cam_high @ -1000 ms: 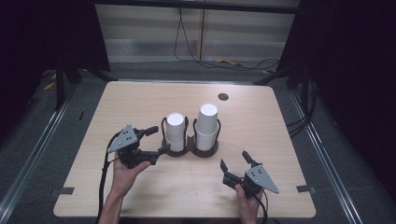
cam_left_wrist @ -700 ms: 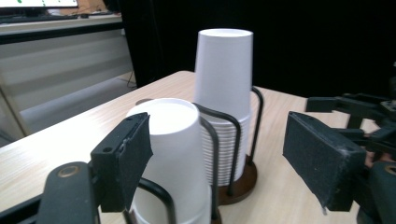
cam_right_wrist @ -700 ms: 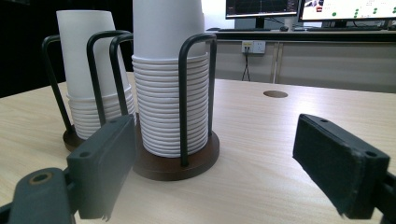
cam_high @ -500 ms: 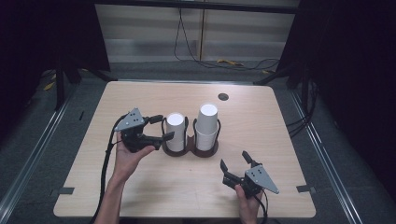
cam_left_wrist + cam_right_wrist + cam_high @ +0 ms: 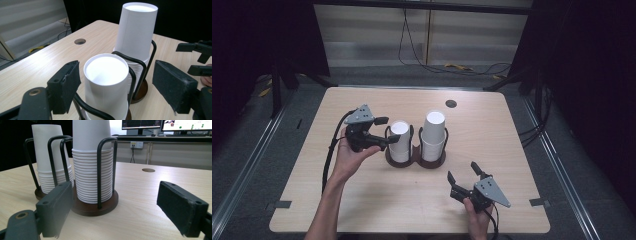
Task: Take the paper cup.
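The left gripper (image 5: 384,132) is held with its jaws apart on either side of the shorter stack of cups (image 5: 106,85), no pad touching it. This stack stands in the wire holder (image 5: 416,159) at mid-table, just beside the taller stack (image 5: 433,135). If the jaws are closed hard, the thin top cup is likely to be crushed; a wire upright could also be caught, or 2 nested cups lifted together. The right gripper (image 5: 467,179) is held open near the table's front, well apart from the holder.
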Demonstrator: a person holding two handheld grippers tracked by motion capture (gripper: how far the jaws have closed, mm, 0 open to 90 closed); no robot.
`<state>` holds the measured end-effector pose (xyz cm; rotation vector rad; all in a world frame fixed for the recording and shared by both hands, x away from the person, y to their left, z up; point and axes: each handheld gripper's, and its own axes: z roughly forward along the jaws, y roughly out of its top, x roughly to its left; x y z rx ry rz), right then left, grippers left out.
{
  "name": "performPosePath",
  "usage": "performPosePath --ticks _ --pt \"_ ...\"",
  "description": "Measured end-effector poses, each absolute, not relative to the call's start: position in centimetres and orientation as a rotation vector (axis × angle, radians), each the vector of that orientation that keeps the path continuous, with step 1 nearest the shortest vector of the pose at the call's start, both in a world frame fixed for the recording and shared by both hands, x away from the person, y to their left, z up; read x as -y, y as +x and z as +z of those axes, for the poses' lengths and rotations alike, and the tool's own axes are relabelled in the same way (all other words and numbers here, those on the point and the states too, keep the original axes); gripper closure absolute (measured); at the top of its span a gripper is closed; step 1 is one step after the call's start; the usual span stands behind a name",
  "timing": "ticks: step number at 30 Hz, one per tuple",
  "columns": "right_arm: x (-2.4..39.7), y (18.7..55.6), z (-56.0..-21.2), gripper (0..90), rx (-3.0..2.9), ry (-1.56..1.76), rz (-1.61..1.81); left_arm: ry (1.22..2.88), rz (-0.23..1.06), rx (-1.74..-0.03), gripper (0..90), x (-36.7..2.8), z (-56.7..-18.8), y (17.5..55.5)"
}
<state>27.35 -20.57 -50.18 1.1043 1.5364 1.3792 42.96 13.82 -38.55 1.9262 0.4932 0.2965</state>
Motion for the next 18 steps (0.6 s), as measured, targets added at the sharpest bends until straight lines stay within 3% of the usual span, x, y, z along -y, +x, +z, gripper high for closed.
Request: performPosePath --ticks 18 --pt "20.6 27.4 -50.2 13.5 -1.548 1.102 1.382 2.147 0.279 -0.480 22.6 -11.8 -37.2 44.7"
